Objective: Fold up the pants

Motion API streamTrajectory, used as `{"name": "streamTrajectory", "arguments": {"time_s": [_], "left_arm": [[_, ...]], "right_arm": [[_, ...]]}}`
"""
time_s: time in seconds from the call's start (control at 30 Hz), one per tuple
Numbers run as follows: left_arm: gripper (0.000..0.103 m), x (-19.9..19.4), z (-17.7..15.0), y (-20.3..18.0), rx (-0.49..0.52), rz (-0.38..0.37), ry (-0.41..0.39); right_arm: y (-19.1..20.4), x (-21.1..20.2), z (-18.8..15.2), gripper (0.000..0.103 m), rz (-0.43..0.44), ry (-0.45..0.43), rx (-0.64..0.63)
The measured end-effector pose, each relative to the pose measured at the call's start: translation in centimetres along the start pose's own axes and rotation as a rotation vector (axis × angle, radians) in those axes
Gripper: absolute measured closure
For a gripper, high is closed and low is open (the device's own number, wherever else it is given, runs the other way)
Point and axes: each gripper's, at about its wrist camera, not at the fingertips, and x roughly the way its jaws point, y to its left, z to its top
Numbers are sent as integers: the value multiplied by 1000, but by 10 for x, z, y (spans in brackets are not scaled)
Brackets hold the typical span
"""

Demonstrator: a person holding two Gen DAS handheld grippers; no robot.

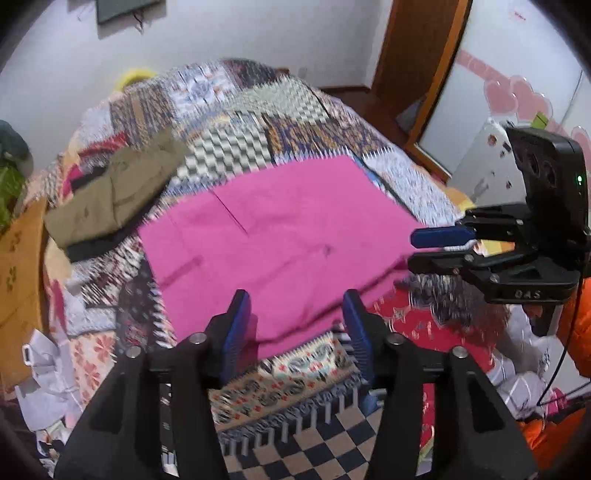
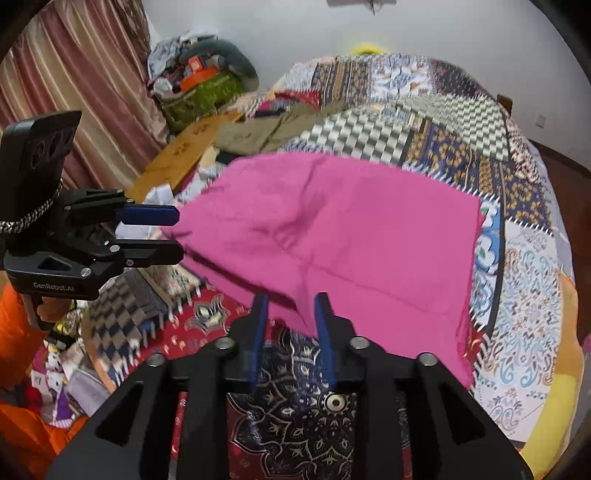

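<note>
The left gripper (image 1: 295, 314) and right gripper (image 2: 291, 314) both gaped, holding nothing, at the near edge of the pink pants (image 1: 266, 236), folded flat on a patchwork quilt (image 1: 236, 110) (olive clothes (image 1: 107, 199) lay beyond), white walls (image 1: 258, 33) behind.

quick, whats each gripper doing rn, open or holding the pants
left gripper: open, jaws apart at the near edge of the pink pants, gripping nothing.
right gripper: open, jaws either side of the pants' near edge, not closed on it.
</note>
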Motion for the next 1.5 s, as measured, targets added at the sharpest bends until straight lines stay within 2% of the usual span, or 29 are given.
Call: {"name": "streamTrajectory", "arguments": {"time_s": [0.1,0.23,0.37,0.47,0.53,0.6,0.67,0.83,1.1,1.23,1.33,1.5], "left_arm": [[44,-3,15,13,-47,14,-30],[44,12,33,32,-135,39,-29],[44,43,30,45,-213,-17,34],[44,67,14,45,-201,-14,108],[44,70,0,38,-141,20,92],[41,65,-9,27,-67,65,79],[39,62,-15,26,-55,70,80],[34,56,-22,40,-119,38,83],[34,42,-33,48,-149,43,59],[34,37,-38,49,-148,47,53],[29,35,-44,53,-155,64,61],[28,36,-53,69,-235,16,79]], "right_arm": [[-3,-7,12,69,17,-52,44],[-7,-3,27,67,23,-84,107],[-8,18,33,67,27,-53,149],[-9,42,26,67,12,21,148],[-12,57,16,66,10,80,144],[-12,53,8,66,6,50,108],[-11,47,3,66,-16,50,80],[-18,38,-5,66,-39,39,90],[-38,21,-16,67,-81,24,142],[-47,12,-24,66,-133,19,163],[-59,5,-31,66,-152,15,199],[-81,-5,-46,66,-178,19,284]]}}
